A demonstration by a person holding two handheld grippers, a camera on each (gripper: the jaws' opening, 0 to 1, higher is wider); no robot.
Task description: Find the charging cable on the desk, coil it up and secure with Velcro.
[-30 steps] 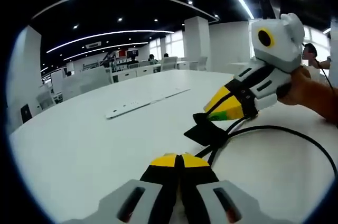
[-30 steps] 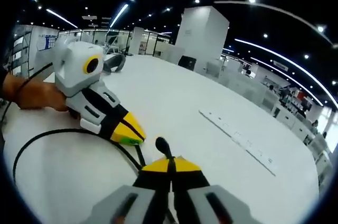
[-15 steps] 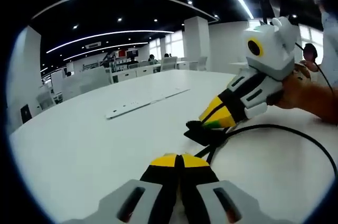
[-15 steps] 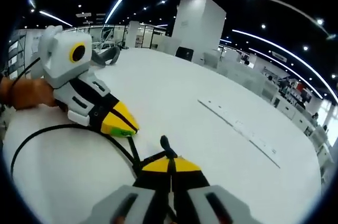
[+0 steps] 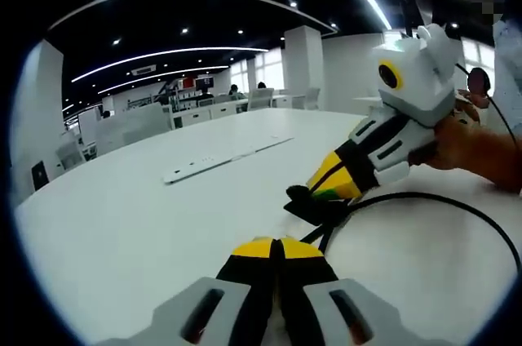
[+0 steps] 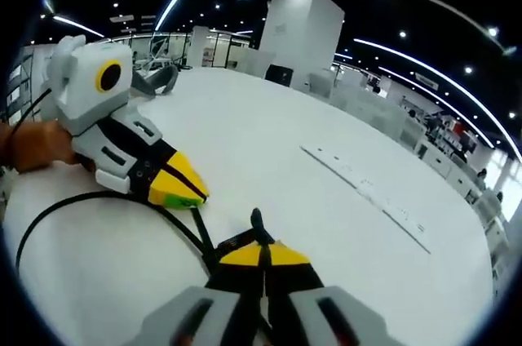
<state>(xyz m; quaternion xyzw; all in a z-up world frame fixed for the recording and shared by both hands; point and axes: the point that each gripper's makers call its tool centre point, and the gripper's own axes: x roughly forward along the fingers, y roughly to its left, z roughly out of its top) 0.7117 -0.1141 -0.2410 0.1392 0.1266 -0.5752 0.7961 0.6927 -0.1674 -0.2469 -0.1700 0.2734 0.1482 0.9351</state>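
Observation:
A black charging cable [image 5: 457, 203] lies in a wide loop on the white table [image 5: 122, 224]; its strands run back to my left gripper [image 5: 273, 246], which is shut on them at the bottom of the left gripper view. From the right comes my right gripper [image 5: 330, 184], shut on a black Velcro strap [image 5: 314, 206] where the strands meet. In the right gripper view my right gripper [image 6: 263, 252] is shut, the Velcro strap [image 6: 258, 224] poking up from its tips. My left gripper [image 6: 183, 192] rests on the cable [image 6: 81, 199] there.
A long flat white strip [image 5: 220, 158] lies further out on the table, also seen as the strip [image 6: 367, 195]. A person's hand [image 5: 473, 146] holds the right gripper. A grey curved object [image 6: 159, 83] sits far off. Open tabletop spreads to the left in the left gripper view.
My right gripper has tilted up and shifted slightly left, drawing the Velcro strap with it. My left gripper has stayed put, shut on the cable.

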